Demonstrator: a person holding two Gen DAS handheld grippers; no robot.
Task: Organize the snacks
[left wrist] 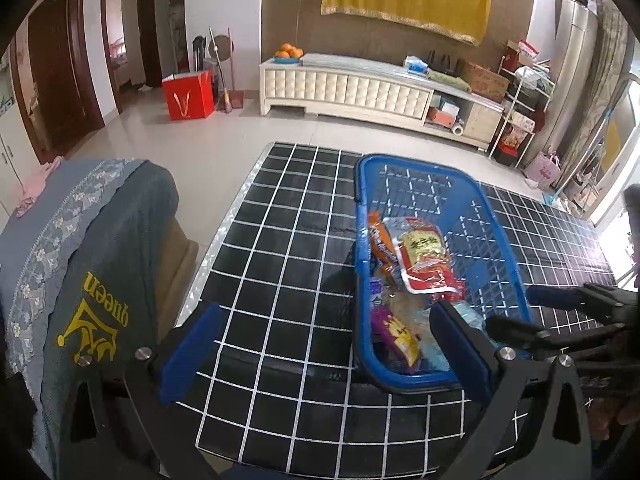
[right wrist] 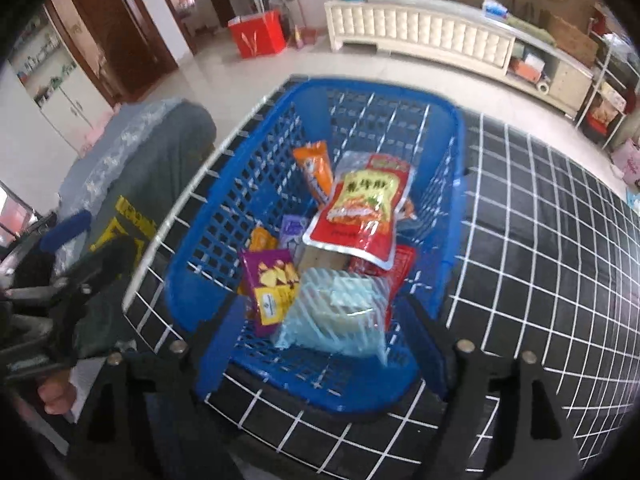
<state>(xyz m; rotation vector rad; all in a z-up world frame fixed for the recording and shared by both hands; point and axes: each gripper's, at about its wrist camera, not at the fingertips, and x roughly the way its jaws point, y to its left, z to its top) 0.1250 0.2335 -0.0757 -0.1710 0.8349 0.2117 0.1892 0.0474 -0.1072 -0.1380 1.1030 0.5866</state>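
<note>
A: Right gripper (right wrist: 320,344), nearest the lens — state?
B: Jaws spread. Pale blue packet (right wrist: 340,316) sits between the pads at the near end of the blue basket (right wrist: 224,216); blurred, I can't tell if either pad touches it.
A: Left gripper (left wrist: 324,348)?
B: Spread wide, nothing between. One pad over the checked tablecloth (left wrist: 280,264), the other at the basket's near rim.
A: What's in the basket?
B: Purple chip packet (right wrist: 270,284) just left of the pale blue one. Behind them a red-and-yellow pouch (right wrist: 360,212) lies on top of the pile, tilted. Orange packet (right wrist: 316,172) furthest back, leaning.
A: Off the table?
B: Grey-covered chair back (left wrist: 104,256) to the left. Far wall: white cabinet (left wrist: 344,88), red box (left wrist: 188,94).
</note>
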